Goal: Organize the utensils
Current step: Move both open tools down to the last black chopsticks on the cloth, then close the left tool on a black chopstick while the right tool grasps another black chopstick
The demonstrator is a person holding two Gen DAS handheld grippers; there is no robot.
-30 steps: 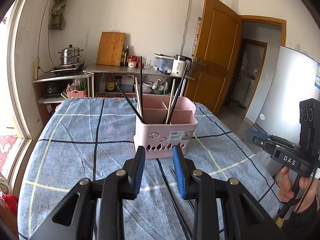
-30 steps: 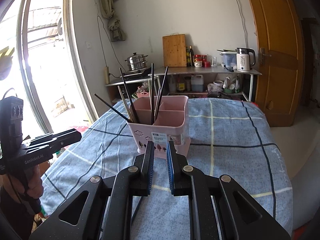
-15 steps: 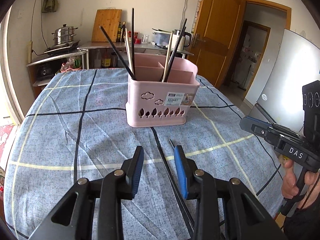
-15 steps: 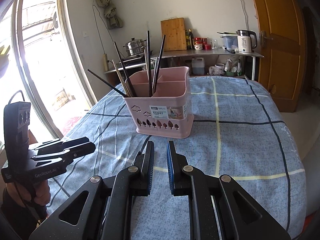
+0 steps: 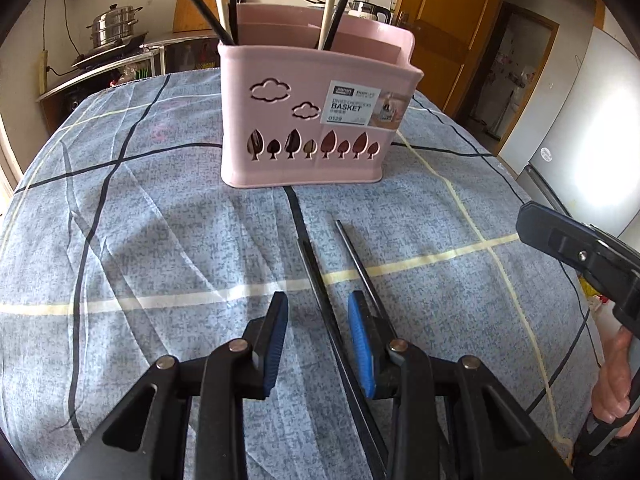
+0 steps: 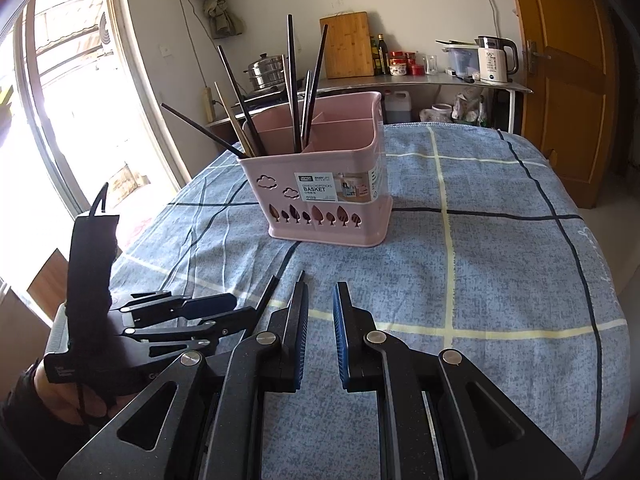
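Chopsticks on the cloth: two black chopsticks (image 5: 320, 276) lie loose, side by side, on the tablecloth (image 5: 160, 240) in front of the basket, their far tips short of its base.
Chopsticks in the basket: about eight stand tilted in its left-hand compartments, mostly black, two or three pale; the exact count is hard to tell.
Basket: one pink basket (image 6: 332, 200), upright near the middle of the table, divided into compartments; cloud and tree cut-outs on its front.
Left tongs: left gripper (image 5: 318, 304) low over the cloth, jaws apart; one loose chopstick runs between the blue pads, not pressed by them; the other passes under the right-hand pad.
Right tongs: right gripper (image 6: 320, 300) over bare cloth, jaws a narrow gap apart, nothing between them.
Open room: wide bare cloth to the right of the basket, up to the table's right edge; bare cloth also to the left of the loose pair.
Writing: the basket's sticker reads "BASKET" and "0129"; the kettle (image 6: 494, 60) shows "55".
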